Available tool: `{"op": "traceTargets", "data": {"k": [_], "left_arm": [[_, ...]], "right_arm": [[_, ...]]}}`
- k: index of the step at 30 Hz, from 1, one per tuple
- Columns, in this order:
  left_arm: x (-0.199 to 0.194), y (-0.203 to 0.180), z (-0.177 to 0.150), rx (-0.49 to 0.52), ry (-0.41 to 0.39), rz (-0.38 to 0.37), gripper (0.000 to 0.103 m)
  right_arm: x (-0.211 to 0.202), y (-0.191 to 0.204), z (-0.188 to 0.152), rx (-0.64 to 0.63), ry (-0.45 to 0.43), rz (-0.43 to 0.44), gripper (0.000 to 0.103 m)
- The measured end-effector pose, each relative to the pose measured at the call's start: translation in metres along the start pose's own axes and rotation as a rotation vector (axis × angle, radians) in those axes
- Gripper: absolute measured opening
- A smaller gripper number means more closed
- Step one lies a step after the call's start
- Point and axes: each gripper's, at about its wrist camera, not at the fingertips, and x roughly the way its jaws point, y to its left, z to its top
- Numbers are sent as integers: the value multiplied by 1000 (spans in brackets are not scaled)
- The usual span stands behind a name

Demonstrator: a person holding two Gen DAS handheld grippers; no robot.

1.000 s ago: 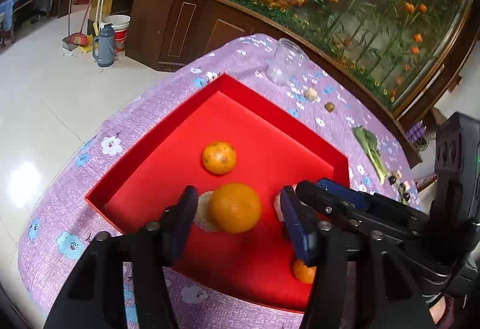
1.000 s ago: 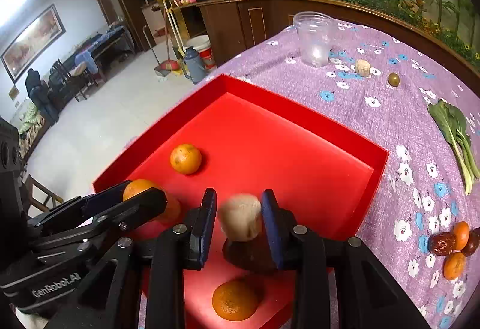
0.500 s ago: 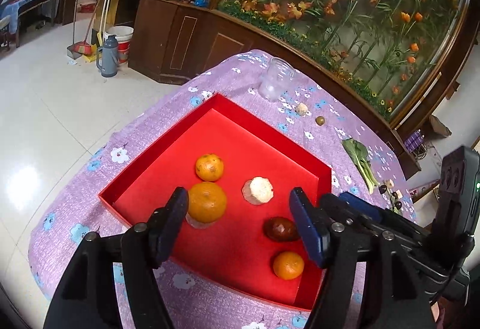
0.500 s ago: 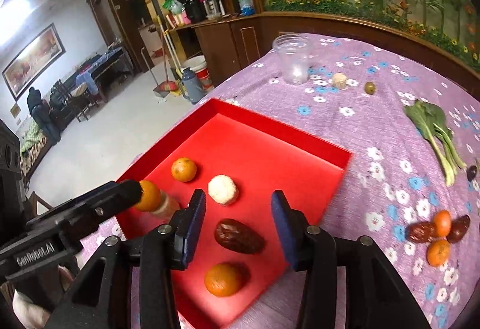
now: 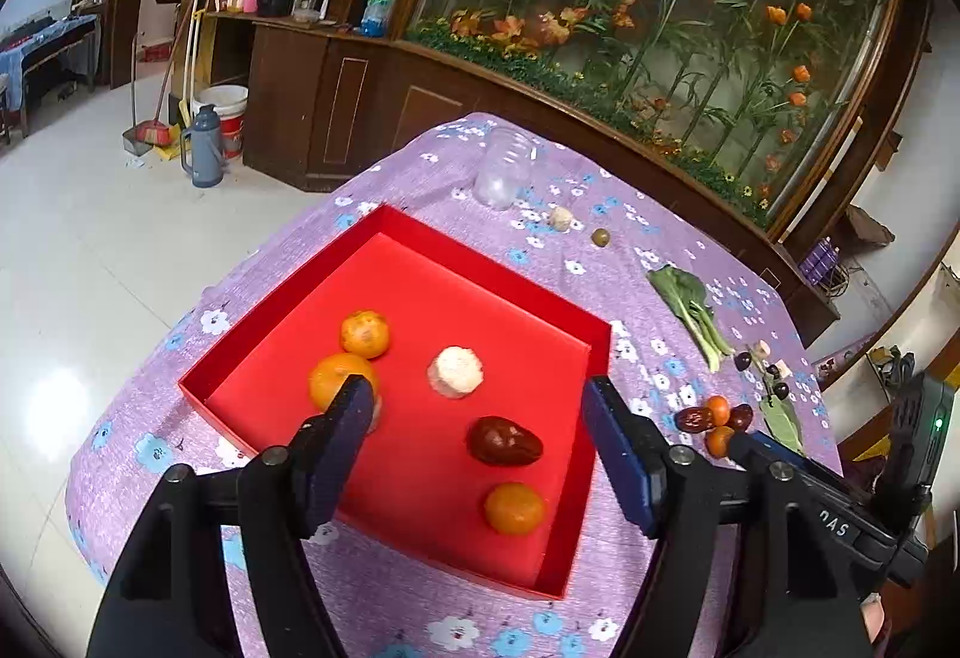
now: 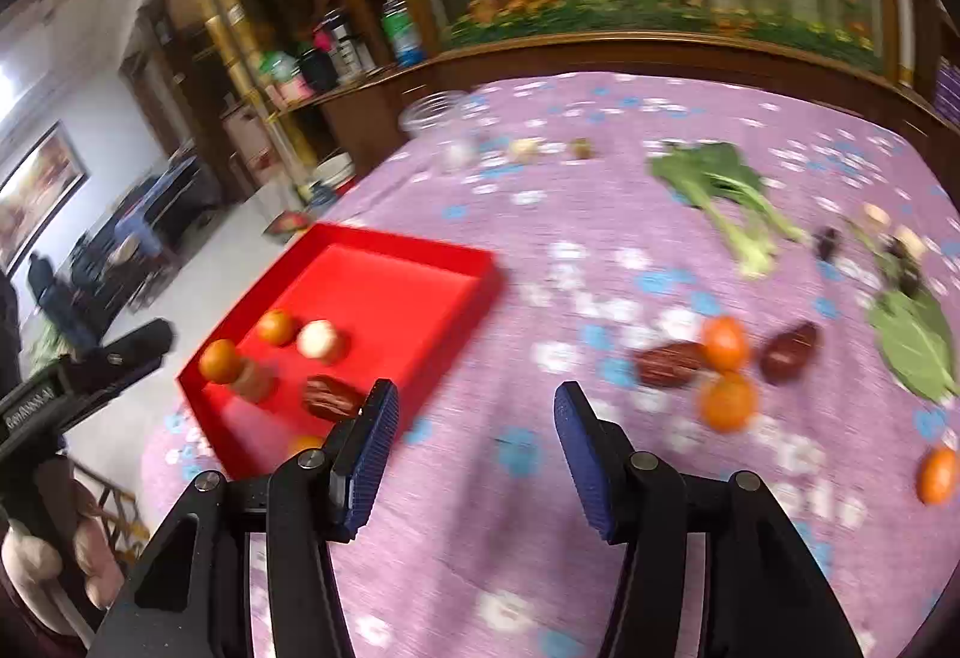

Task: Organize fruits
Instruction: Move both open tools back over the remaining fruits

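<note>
A red tray (image 5: 480,253) on the purple flowered cloth holds two oranges (image 5: 364,333), a white peeled fruit (image 5: 455,371), a red date (image 5: 504,441) and a small orange (image 5: 515,507). My left gripper (image 5: 480,448) hovers above the tray's near side, its jaws opening, nothing between them. My right gripper (image 6: 477,448) hangs over bare cloth to the right of the tray (image 6: 390,286), jaws opening and empty. Ahead and right of it lie loose dates (image 6: 669,364) and small oranges (image 6: 726,400), blurred.
A clear glass jar (image 5: 503,166) and two small fruits (image 5: 559,218) stand at the table's far side. Leafy greens (image 5: 690,304) and a flat leaf (image 6: 912,340) lie on the right. The table drops to the tiled floor on the left.
The left gripper let go of the big orange and drew up and back. The right gripper released the white fruit in the tray and swung right over the cloth. Both jaws widened.
</note>
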Motion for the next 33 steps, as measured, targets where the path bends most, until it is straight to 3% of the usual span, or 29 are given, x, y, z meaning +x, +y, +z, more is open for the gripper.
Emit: {"op": "traceTargets", "data": {"k": [6, 11, 19, 26, 33], "left_arm": [[13, -31, -12, 66, 47, -43, 77], [27, -70, -28, 167, 101, -111, 77], [53, -108, -45, 255, 177, -153, 77], [80, -140, -58, 329, 243, -179, 77], [114, -188, -59, 512, 262, -174, 77]], "right_arm": [[-40, -70, -18, 117, -46, -95, 65], [-66, -135, -39, 234, -64, -180, 65], [-108, -218, -74, 378, -86, -301, 65], [-121, -254, -91, 460, -79, -336, 65], [-98, -249, -78, 432, -59, -307, 65]]}}
